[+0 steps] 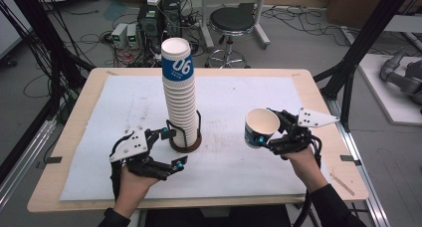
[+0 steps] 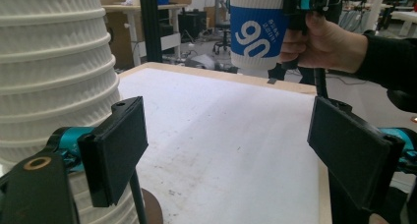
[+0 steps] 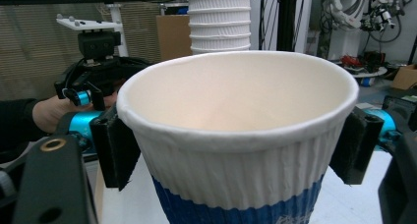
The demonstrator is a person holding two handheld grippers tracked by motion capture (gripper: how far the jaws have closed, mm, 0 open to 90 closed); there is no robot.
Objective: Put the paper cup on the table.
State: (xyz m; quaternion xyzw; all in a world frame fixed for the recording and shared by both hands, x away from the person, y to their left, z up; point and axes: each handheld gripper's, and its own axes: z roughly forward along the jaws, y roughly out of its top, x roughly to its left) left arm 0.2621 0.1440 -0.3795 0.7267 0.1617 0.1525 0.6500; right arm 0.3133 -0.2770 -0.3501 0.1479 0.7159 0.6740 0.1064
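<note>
Standing by the table, I am watching a person working with a gripper in each hand. The right gripper is holding a single paper cup just under its rim, one black pad pressing on each side of the ribbed white wall, as the right gripper view is showing plainly. That cup, white with a blue band, is hanging in the air above the right part of the white mat, mouth tilted toward the person and clear of the surface.

The left gripper is resting low beside the tall stack of cups, its jaws standing wide apart with nothing between them; in the left gripper view one jaw is sitting just beside the stack's lower rings, though whether it is touching them I cannot tell. The stack is standing upright in a dark wire holder near the middle of the mat, well apart from the held cup. A black stool is sitting on the floor beyond the table.
</note>
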